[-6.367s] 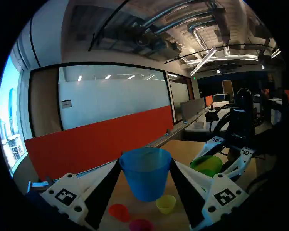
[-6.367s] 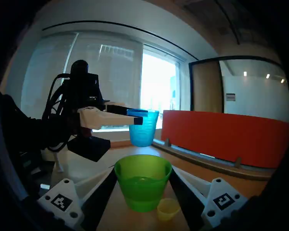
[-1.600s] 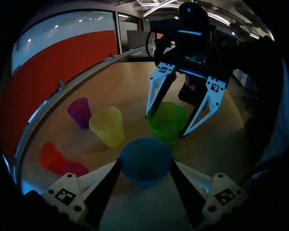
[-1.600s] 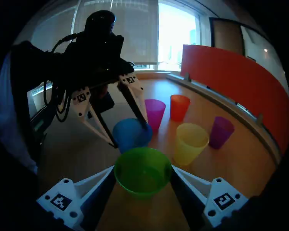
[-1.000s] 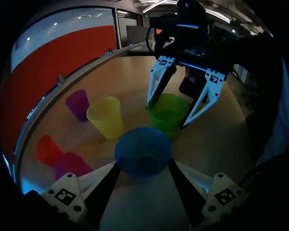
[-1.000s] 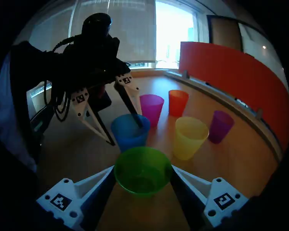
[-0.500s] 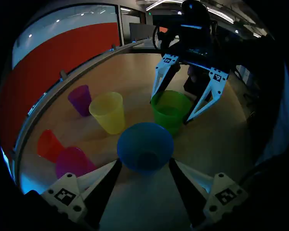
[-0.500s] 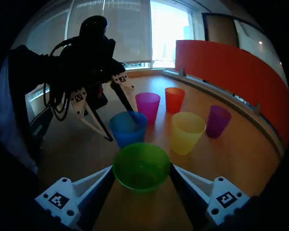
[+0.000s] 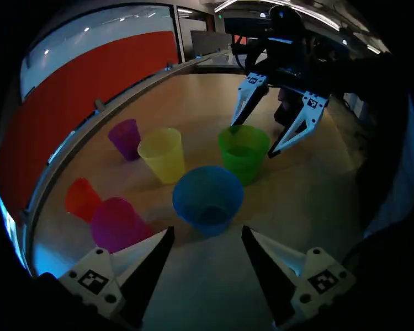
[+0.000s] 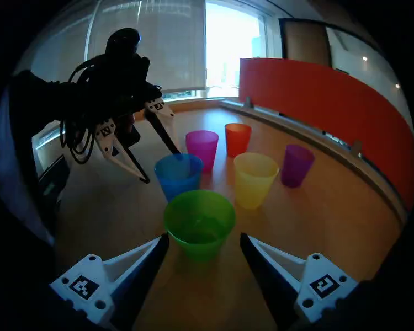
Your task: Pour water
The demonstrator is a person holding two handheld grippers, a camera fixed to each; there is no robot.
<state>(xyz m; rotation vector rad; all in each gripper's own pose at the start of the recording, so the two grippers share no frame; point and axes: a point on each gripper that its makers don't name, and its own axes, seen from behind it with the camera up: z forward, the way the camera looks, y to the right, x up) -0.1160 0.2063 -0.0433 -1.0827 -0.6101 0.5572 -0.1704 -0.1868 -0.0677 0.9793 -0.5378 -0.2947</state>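
A blue cup (image 9: 208, 199) stands upright on the wooden table (image 9: 207, 105), just ahead of my left gripper (image 9: 207, 231). That gripper is open, its fingertips short of the cup. Beyond it a green cup (image 9: 243, 151) stands with the right gripper (image 9: 253, 140) drawn back behind it. In the right gripper view the green cup (image 10: 200, 222) holds a little water and sits just past my open right gripper (image 10: 203, 237). The blue cup (image 10: 178, 174) stands behind it, with the left gripper (image 10: 163, 166) beside it and a person's dark sleeve farther back.
Beside the two cups stand a yellow cup (image 9: 163, 153), a purple cup (image 9: 125, 138), an orange cup (image 9: 81, 197) and a magenta cup (image 9: 116, 223). A metal rail (image 9: 85, 132) and a red panel (image 9: 85, 77) run along the table's far edge.
Both cups came down from mid-air to the table. Over the last second both grippers let go and drew back, so each cup now stands free ahead of the fingertips.
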